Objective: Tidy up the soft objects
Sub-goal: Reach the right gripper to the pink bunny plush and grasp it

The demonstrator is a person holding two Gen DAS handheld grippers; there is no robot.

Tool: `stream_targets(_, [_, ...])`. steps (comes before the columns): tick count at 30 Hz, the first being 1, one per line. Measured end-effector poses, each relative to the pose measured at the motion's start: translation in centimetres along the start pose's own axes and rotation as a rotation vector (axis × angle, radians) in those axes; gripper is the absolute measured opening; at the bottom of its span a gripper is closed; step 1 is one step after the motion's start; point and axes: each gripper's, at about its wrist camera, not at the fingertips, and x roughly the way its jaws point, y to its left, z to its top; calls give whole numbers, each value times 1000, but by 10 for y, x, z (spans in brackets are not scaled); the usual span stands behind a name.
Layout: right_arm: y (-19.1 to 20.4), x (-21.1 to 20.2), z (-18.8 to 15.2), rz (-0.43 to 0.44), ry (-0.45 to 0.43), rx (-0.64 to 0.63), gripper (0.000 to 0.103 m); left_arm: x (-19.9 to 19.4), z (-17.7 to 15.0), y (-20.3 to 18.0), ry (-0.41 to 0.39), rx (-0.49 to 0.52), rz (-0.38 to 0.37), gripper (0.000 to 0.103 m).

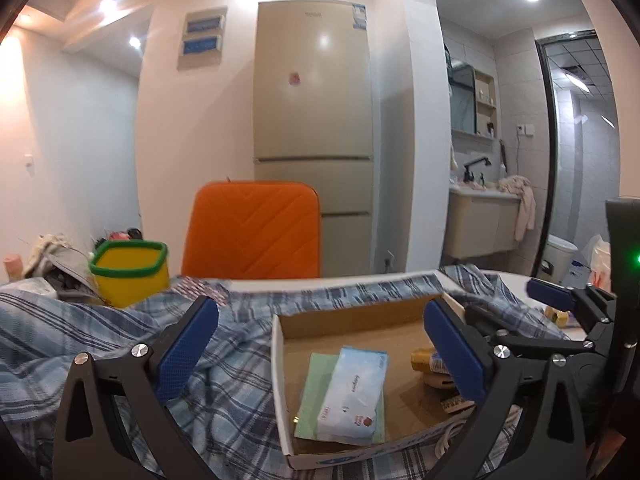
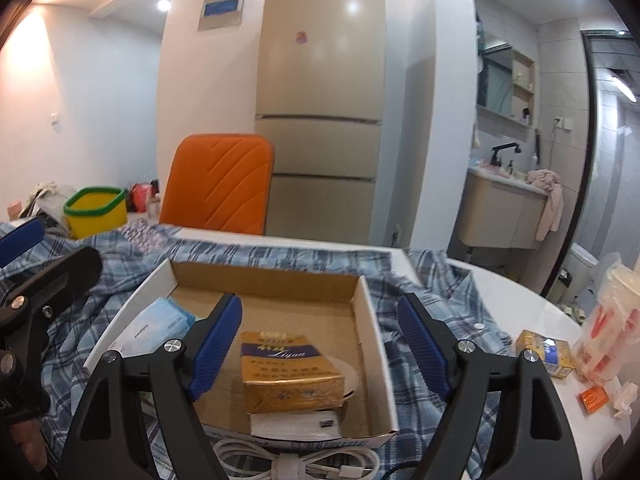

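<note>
Right tool [image 2: 320, 344] gapes above gold tissue pack [image 2: 290, 372] in cardboard box [image 2: 372, 320].

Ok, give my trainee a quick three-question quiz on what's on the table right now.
1. True or false: the gold tissue pack lies inside the shallow cardboard box.
2. What does the box rest on? A) bare table B) blue plaid shirt C) orange chair
3. Fill in: the left gripper and right gripper are both ____.

Key: 1 true; 2 B; 3 open, neither holding anything.
</note>
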Motion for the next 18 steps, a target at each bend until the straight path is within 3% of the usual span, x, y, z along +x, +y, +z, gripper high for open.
stream_targets(4, [-10,-36,20,-46,-115,-11,82,-23,15,-2,-49,6,-52,102])
stream_targets(8, [-20,-96,31,-57,-271,-48,86,-49,34,0,-65,-61,-125,102])
stream_targets(13, [-36,-149,28,-37,-324,-43,90,-88,50,-17,-147,-28,-160,102])
stream_targets(18, [-50,-165,8,-52,-290,-30,90,-106,36,-38,-210,75,-193,102])
